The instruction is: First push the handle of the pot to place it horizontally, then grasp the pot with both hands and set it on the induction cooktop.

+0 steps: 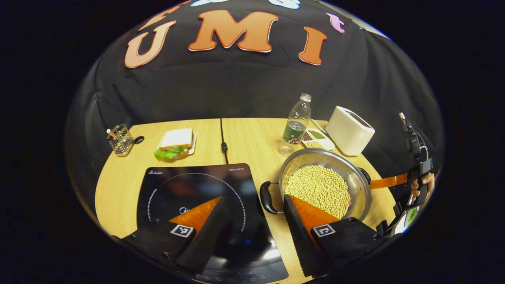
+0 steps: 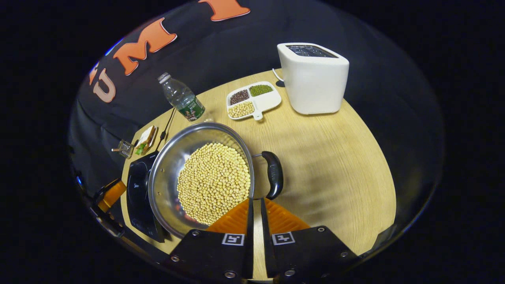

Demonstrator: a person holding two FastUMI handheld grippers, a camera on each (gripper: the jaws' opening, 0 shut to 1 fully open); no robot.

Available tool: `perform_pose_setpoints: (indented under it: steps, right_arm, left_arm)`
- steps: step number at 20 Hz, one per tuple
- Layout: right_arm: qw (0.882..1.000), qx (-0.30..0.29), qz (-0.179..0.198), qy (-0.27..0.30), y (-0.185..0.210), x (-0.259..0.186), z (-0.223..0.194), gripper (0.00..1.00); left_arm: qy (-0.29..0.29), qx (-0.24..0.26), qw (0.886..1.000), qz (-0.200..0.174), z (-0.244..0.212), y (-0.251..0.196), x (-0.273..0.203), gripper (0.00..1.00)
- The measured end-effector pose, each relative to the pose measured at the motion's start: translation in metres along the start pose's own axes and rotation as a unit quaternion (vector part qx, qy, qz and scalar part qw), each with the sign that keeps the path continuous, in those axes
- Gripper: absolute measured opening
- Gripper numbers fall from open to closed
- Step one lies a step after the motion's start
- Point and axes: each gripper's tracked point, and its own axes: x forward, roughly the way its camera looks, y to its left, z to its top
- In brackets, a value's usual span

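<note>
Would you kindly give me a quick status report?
Left tool open, right tool shut by pot handle. Pot off cooktop. Nothing between.

No readable text. Induction cooktop [image 1: 197, 189] has small print at its far corners, too blurred to read. Water bottle [image 1: 296, 122] label illegible. Square black-and-white marker tags on left gripper [image 1: 252, 213] and right gripper [image 2: 255, 215].

2 near, opposed views, pot [image 1: 327, 185] shared

You've got a shiny steel pot [image 2: 169, 165], glossy glass cooktop [image 1: 197, 185], matte woodgrain table [image 2: 335, 157], smooth plastic toaster [image 2: 313, 81].
</note>
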Motion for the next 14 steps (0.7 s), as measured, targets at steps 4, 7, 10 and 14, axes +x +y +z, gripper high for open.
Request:
perform_pose_setpoints:
  steps: [4,7,10,14]
  right_arm:
    - [0.999,-0.015,-0.022,-0.027,-0.006,-0.003,0.016,0.34]
    - [0.999,-0.016,-0.022,-0.039,-0.006,-0.001,0.021,0.46]
    - [0.999,-0.021,-0.020,-0.040,-0.008,0.001,0.024,0.61]
    - [0.998,-0.033,-0.026,-0.040,-0.008,0.008,0.022,0.74]
  left_arm:
    - [0.036,0.004,0.999,-0.003,-0.006,-0.010,0.030,0.94]
    - [0.066,-0.003,0.998,-0.008,-0.015,-0.016,0.053,0.94]
    - [0.077,-0.005,0.997,0.006,-0.019,-0.009,0.069,0.94]
    - [0.079,-0.013,0.996,-0.033,-0.018,-0.033,0.076,0.91]
